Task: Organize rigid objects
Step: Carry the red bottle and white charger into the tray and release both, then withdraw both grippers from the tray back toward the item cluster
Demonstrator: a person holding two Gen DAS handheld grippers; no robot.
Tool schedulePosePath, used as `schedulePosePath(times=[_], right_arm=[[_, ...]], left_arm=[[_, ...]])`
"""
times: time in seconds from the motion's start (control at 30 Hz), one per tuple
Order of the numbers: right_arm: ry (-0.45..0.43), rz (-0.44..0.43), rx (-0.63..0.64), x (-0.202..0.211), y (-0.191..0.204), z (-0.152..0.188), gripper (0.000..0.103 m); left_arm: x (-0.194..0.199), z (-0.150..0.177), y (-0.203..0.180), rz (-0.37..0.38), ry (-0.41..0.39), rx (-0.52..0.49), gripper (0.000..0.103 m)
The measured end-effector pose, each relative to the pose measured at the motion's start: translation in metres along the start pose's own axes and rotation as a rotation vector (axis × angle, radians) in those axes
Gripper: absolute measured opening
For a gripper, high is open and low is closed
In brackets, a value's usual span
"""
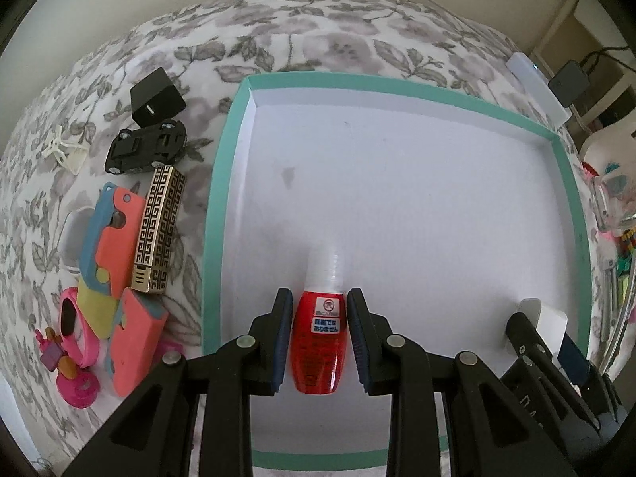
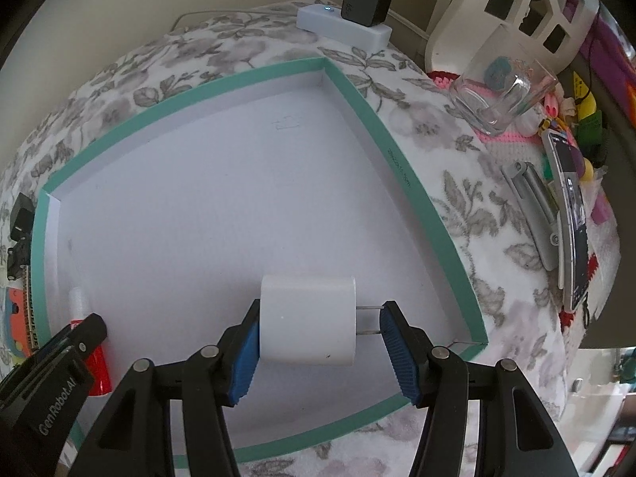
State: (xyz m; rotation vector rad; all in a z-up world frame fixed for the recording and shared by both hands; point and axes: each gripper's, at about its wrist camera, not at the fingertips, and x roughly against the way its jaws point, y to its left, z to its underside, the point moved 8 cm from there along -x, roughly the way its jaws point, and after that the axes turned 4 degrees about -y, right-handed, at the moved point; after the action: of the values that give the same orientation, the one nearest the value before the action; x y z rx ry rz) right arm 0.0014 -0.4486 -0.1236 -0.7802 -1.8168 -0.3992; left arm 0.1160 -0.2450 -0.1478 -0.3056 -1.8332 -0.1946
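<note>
A shallow white tray with a teal rim (image 1: pixel 214 214) (image 2: pixel 397 151) lies on a floral blanket. My left gripper (image 1: pixel 320 298) is shut on a small red bottle (image 1: pixel 316 349) with a white cap, low over the tray's near side. My right gripper (image 2: pixel 322 310) is shut on a white charger plug (image 2: pixel 306 318): one pad presses the body, the other the tips of its prongs. It hovers just over the tray's near right corner. In the left wrist view the right gripper (image 1: pixel 528 342) and the plug (image 1: pixel 550 318) show at the lower right. The right wrist view has the left gripper (image 2: pixel 79 338) and bottle (image 2: pixel 99 369) at its lower left.
Left of the tray lie a black adapter (image 1: pixel 157 97), a black toy car (image 1: pixel 147 145), a gold patterned box (image 1: pixel 159 230), coral and blue cases (image 1: pixel 115 230) and a pink watch (image 1: pixel 75 318). A power strip (image 2: pixel 344 26), glass cup (image 2: pixel 505 91) and phone (image 2: pixel 572 214) sit beyond and right of the tray.
</note>
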Motion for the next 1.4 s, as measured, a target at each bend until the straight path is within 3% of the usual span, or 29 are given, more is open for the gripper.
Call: schedulePosePath(times=[0.17,0.2,0.27,0.3,0.7,0.8,0.9,1.07,1.4], right_arm=[[0.002,-0.002,-0.005,0.0,0.0,0.0,0.061],[0.003,-0.002,-0.003,0.0,0.0,0.0,0.062],[0.007,-0.007,0.0,0.0,0.002,0.001,0.062],[0.014,-0.01,0.007,0.0,0.004,0.001,0.062],[-0.114,-0.019,0.068,0.034,0.019,-0.014,0.071],[-0.114,-0.028,0.067,0.035,0.021,-0.014,0.072],[-0.109,-0.029,0.077,0.034,0.023,-0.011,0.075],[-0.111,-0.043,0.102,0.03,0.03,-0.008,0.096],[-0.1,-0.067,0.12,0.026,0.035,-0.005,0.103]], left_arm=[[0.002,0.003,-0.001,0.022,0.009,0.007,0.033],[0.002,0.002,0.0,0.03,-0.004,0.025,0.035],[0.004,0.001,0.001,0.029,-0.007,0.031,0.055],[0.007,0.0,0.002,0.024,-0.013,0.033,0.058],[0.046,-0.011,0.032,0.013,-0.085,0.105,0.075],[0.051,-0.014,0.044,-0.02,-0.11,0.129,0.087],[0.052,-0.013,0.055,-0.048,-0.113,0.152,0.09],[0.045,-0.01,0.069,-0.096,-0.095,0.182,0.095],[0.034,-0.003,0.084,-0.13,-0.059,0.235,0.101]])
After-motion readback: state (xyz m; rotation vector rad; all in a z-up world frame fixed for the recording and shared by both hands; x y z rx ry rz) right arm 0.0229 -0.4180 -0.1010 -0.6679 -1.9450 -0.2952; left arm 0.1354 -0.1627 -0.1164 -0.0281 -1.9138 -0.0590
